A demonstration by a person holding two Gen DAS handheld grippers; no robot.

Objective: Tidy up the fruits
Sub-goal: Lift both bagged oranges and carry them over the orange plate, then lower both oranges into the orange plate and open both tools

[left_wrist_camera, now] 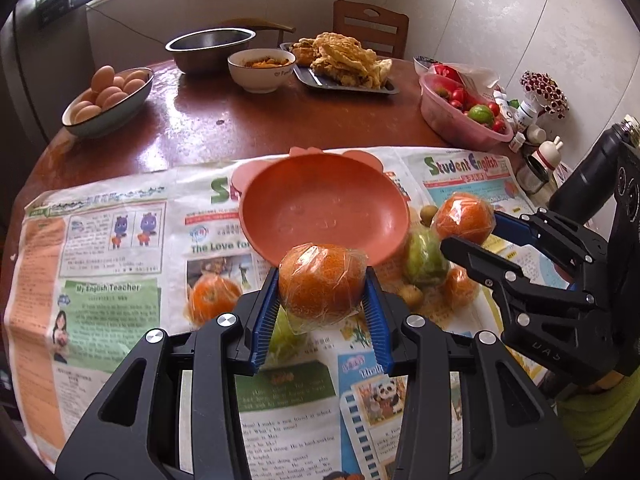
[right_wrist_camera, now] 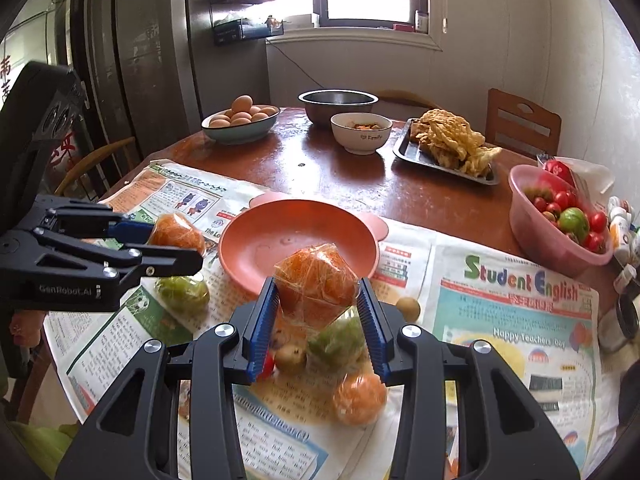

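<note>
Each gripper is clamped on a plastic-wrapped orange: the left gripper (left_wrist_camera: 323, 294) holds its wrapped orange (left_wrist_camera: 322, 282) across the widest part between the blue ribbed pads, and the right gripper (right_wrist_camera: 316, 300) does the same with the second wrapped orange (right_wrist_camera: 316, 280), both fruits lifted clear of the newspaper (left_wrist_camera: 120, 264) and hanging just in front of the salmon-pink plate (left_wrist_camera: 324, 210), which lies empty and seems the likely place for them. An orange of this kind is probably moderately heavy for its size, firm but with some give under the peel, so a squeeze across the equator, as here, is the sound hold. The cling film is the tricky part: it is glossy and loose, bunched into folds at the top of the right one, and the pads may be gripping film as much as fruit, so the orange could turn or slide inside its wrap if swung quickly. Bruising is a small risk; dropping is the larger one. Still on the paper lie another wrapped orange (right_wrist_camera: 359, 398), a wrapped green fruit (right_wrist_camera: 336, 342), possibly a pear or guava though the film blurs it, a second green one (right_wrist_camera: 182, 292), and small brown round fruits (right_wrist_camera: 408, 308) that would roll freely and need a gentler, centred pinch.
</note>
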